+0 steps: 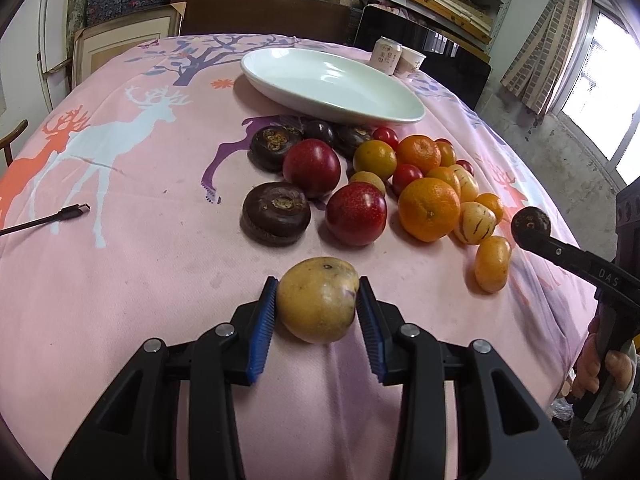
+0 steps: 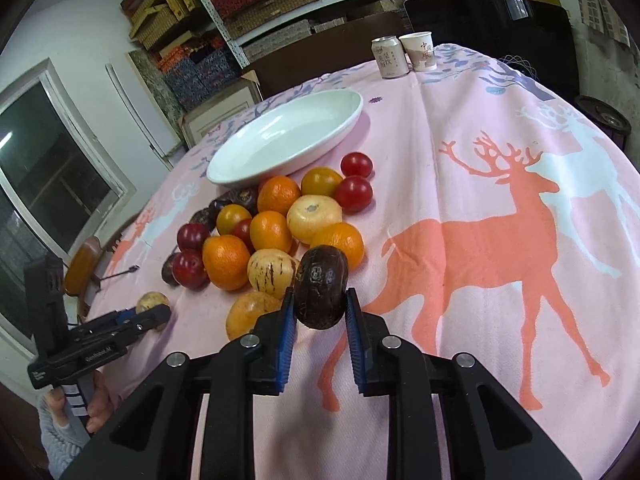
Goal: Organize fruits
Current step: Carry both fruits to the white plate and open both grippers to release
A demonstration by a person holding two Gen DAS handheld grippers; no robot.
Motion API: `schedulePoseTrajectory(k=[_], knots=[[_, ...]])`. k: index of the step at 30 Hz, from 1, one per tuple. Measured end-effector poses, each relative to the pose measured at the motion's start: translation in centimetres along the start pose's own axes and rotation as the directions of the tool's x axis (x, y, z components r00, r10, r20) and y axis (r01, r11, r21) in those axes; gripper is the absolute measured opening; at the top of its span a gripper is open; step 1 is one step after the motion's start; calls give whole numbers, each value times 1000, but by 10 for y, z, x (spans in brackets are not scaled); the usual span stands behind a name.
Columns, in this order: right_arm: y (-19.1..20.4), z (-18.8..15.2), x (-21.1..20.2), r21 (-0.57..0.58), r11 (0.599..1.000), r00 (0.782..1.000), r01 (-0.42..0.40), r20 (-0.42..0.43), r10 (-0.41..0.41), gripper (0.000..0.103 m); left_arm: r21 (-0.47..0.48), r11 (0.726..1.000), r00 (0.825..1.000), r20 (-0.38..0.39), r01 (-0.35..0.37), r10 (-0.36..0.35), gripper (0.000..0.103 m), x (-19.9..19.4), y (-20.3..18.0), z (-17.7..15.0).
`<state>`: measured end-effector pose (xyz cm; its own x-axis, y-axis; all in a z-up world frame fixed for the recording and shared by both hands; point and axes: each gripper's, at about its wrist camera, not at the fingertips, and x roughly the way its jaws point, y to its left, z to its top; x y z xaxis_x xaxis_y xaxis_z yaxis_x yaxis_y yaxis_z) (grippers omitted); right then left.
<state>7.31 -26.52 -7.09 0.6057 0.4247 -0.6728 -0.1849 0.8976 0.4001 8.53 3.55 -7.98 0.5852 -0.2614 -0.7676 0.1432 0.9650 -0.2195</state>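
Two grippers at work over a pink deer-print tablecloth (image 1: 132, 280). White oval dish (image 1: 332, 84) at the far side, nothing in it, just beyond a loose heap of fruit (image 1: 400, 176) lying on the cloth: oranges, red plums, dark brown water chestnuts, small red and yellow tomatoes, pale striped melons. Beverage can (image 2: 389, 57) and paper cup (image 2: 420, 51) side by side near the table's far edge, contents not visible. Left gripper (image 1: 318, 312), pointed downward, blue pads clamped on either side of a yellow-brown fruit (image 1: 318, 300), held close to the cloth on the near side of the heap, apart from it. Right gripper (image 2: 320, 312), jaws drawn tight on a dark water chestnut (image 2: 321, 286), gripped at the near right edge of the heap. Black cable end (image 1: 72, 212) loose on the cloth, far left.
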Motion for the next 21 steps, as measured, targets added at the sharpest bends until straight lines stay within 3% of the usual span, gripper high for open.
schedulePoseTrajectory(k=[5, 10, 16, 21], knots=[[0, 17, -5, -10, 1000, 999, -24, 24, 24, 24, 15, 1000, 999, 31, -8, 7, 38, -11, -4, 14], [16, 76, 8, -66, 997, 997, -37, 62, 41, 24, 56, 996, 994, 93, -65, 59, 39, -10, -10, 86], [38, 155, 79, -117, 992, 998, -56, 26, 59, 24, 55, 992, 991, 80, -109, 105, 39, 47, -11, 171], [31, 175, 133, -122, 992, 999, -35, -32, 31, 25, 28, 994, 994, 7, -109, 109, 39, 99, 1, 200]])
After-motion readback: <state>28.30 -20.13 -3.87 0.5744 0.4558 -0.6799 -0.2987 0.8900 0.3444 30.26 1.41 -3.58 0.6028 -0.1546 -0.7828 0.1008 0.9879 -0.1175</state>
